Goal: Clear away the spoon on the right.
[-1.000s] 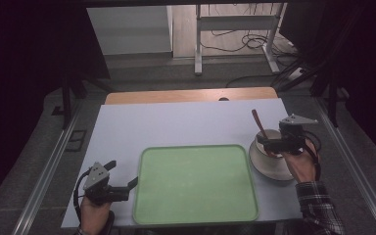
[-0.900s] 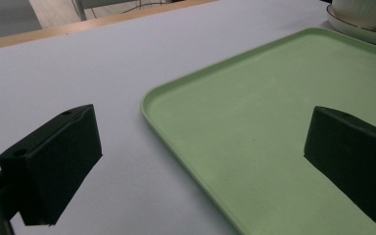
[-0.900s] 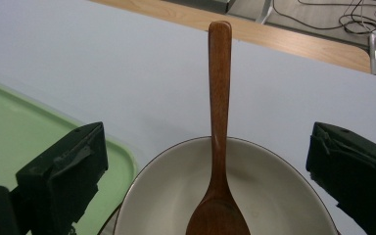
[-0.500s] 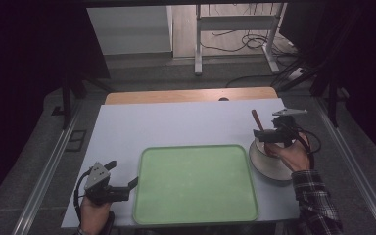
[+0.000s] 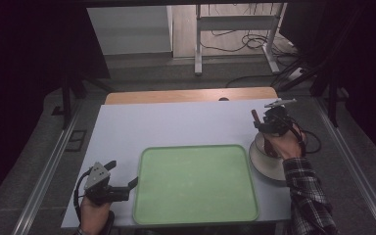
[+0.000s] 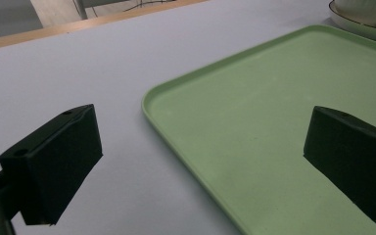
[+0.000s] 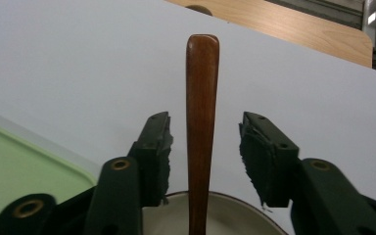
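Right gripper (image 7: 203, 161) jaws spread either side of the wooden spoon handle (image 7: 202, 122), not yet pinching; spoon stands in the bowl (image 5: 267, 156) right of the green tray (image 5: 196, 183). Left gripper (image 5: 122, 188) jaws spread, empty, at the tray's left edge on the counter (image 5: 176, 122). Grasp not made, tray bare, so likely early.

The dark brown wooden handle (image 7: 201, 127) drops out of sight into the cream round bowl (image 7: 225, 215) — its lower end hidden, the bowl cropped by the bottom edge.

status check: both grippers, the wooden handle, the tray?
Left gripper open, idle at flat green plastic tray edge. Right gripper open, jaws straddling brown wooden handle standing in white bowl, not clamped. Nothing in the way.
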The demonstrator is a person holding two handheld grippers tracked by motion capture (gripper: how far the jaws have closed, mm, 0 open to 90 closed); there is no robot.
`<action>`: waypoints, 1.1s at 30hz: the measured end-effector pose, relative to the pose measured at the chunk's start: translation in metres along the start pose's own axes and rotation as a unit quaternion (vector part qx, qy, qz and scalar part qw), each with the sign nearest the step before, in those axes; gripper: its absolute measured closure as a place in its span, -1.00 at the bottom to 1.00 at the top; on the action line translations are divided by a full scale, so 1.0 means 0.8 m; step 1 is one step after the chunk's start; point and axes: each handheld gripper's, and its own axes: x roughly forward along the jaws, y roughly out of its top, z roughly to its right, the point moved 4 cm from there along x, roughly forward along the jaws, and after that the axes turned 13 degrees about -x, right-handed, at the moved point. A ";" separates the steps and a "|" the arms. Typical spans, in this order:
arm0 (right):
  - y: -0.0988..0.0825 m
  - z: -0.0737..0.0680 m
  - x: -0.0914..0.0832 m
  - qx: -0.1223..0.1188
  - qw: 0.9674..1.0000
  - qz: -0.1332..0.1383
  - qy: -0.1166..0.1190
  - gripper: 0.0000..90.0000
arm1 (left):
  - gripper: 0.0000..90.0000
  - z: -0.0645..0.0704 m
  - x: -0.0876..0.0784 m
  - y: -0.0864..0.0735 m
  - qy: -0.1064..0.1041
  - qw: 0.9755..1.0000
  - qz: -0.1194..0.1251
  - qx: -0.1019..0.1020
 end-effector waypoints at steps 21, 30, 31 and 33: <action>0.012 -0.001 -0.003 -0.016 0.999 -0.034 0.027 0.73 | -0.98 0.000 0.000 0.000 0.001 1.000 0.001 0.001; 0.029 0.002 -0.025 -0.021 0.999 -0.037 0.029 0.73 | -0.98 0.000 -0.001 0.001 0.001 1.000 0.003 0.001; 0.031 0.001 -0.028 -0.022 0.999 -0.039 0.029 0.73 | -0.98 0.000 -0.001 0.001 0.001 1.000 0.003 0.001; 0.034 0.001 -0.032 -0.027 0.998 -0.043 0.031 0.73 | -0.98 0.001 -0.001 0.001 0.001 1.000 0.003 0.001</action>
